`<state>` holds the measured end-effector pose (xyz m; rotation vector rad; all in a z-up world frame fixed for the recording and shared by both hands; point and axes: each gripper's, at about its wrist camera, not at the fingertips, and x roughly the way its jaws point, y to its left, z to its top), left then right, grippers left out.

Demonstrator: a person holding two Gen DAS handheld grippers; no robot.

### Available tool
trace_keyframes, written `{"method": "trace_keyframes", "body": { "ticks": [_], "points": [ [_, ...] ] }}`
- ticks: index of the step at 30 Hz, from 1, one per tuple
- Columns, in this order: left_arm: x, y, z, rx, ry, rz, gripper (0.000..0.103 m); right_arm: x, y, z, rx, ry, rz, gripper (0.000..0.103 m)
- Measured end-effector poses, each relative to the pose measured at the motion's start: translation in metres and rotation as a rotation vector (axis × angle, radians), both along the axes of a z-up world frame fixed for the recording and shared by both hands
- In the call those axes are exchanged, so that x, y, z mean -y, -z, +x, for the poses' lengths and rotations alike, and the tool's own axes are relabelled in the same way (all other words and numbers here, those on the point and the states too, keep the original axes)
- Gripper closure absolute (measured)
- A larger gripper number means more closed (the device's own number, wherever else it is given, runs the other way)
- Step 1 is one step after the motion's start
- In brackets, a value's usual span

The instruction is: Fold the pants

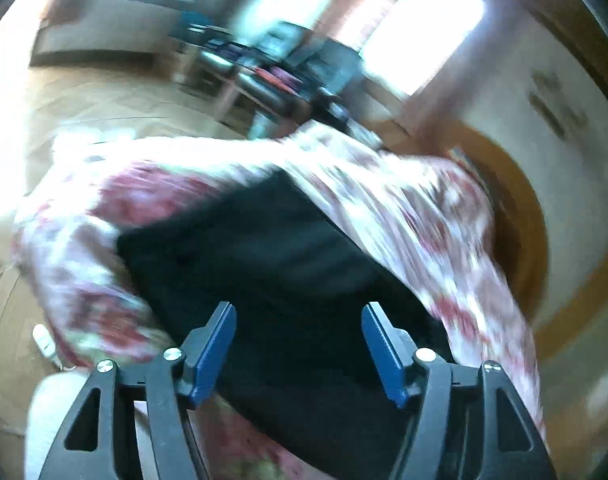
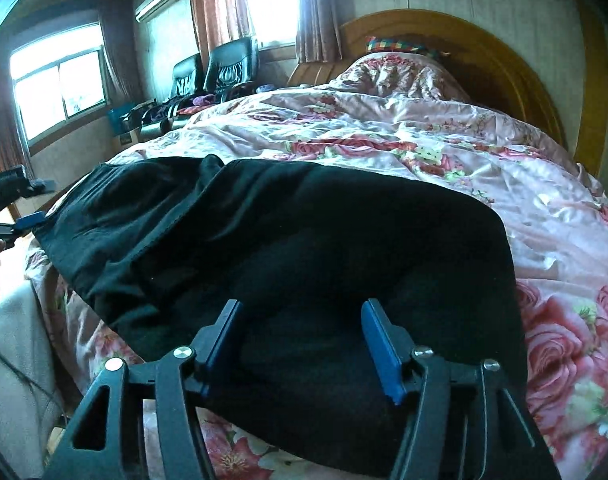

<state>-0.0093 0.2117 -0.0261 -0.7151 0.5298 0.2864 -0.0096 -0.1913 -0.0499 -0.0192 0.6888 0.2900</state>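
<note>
Broadly, the floral quilt [image 2: 383,128] carries the black pants [image 2: 288,248] near its foot end, away from the wooden headboard [image 2: 515,72]. Both tools hover over the cloth: the right gripper [image 2: 302,340] spread wide over the thick doubled end, the left gripper [image 1: 298,344] likewise spread, pinching nothing. Creased fabric lies folded over itself.

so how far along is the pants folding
Early. The black pants lie spread across the floral quilt, bunched at the far-left end, no tidy fold visible. Both the left gripper and right gripper are open over the fabric, gripping nothing. Folding remains.
</note>
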Motion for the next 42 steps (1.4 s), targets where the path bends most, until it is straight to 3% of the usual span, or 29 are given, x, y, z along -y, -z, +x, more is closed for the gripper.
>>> {"method": "trace_keyframes", "body": {
  "ticks": [6, 9, 13, 19, 21, 27, 28, 30, 34, 42],
  "points": [
    [-0.047, 0.027, -0.017, -0.036, -0.211, -0.147, 0.036, 0.000, 0.000, 0.000, 0.000, -0.001, 0.001, 0.039],
    [-0.060, 0.042, -0.017, -0.043, -0.203, -0.200, 0.036, 0.000, 0.000, 0.000, 0.000, -0.001, -0.001, 0.038],
    [-0.061, 0.063, 0.005, -0.093, -0.115, -0.284, 0.036, 0.000, 0.000, 0.000, 0.000, -0.001, 0.000, 0.037],
    [-0.064, 0.077, 0.014, -0.071, -0.149, -0.332, 0.038, -0.002, 0.000, 0.000, 0.001, -0.001, -0.001, 0.037],
    [-0.064, 0.077, 0.016, -0.060, -0.147, -0.333, 0.039, -0.001, 0.000, 0.000, 0.001, -0.001, -0.003, 0.037],
    [-0.056, 0.069, 0.024, -0.061, -0.120, -0.234, 0.070, -0.001, 0.000, 0.001, 0.001, -0.001, -0.002, 0.037],
    [-0.057, 0.069, 0.024, -0.060, -0.117, -0.229, 0.079, -0.001, 0.000, 0.001, 0.001, -0.001, -0.002, 0.037],
    [-0.058, 0.067, 0.023, -0.040, -0.101, -0.229, 0.087, -0.001, 0.000, 0.001, 0.000, -0.001, -0.001, 0.037],
    [-0.051, 0.054, 0.020, -0.025, -0.086, -0.164, 0.090, -0.001, -0.001, 0.000, -0.003, -0.002, 0.009, 0.037],
    [-0.019, -0.002, 0.014, 0.119, 0.019, -0.063, 0.091, 0.003, -0.005, 0.001, -0.014, 0.002, 0.049, 0.037]
  ]
}}
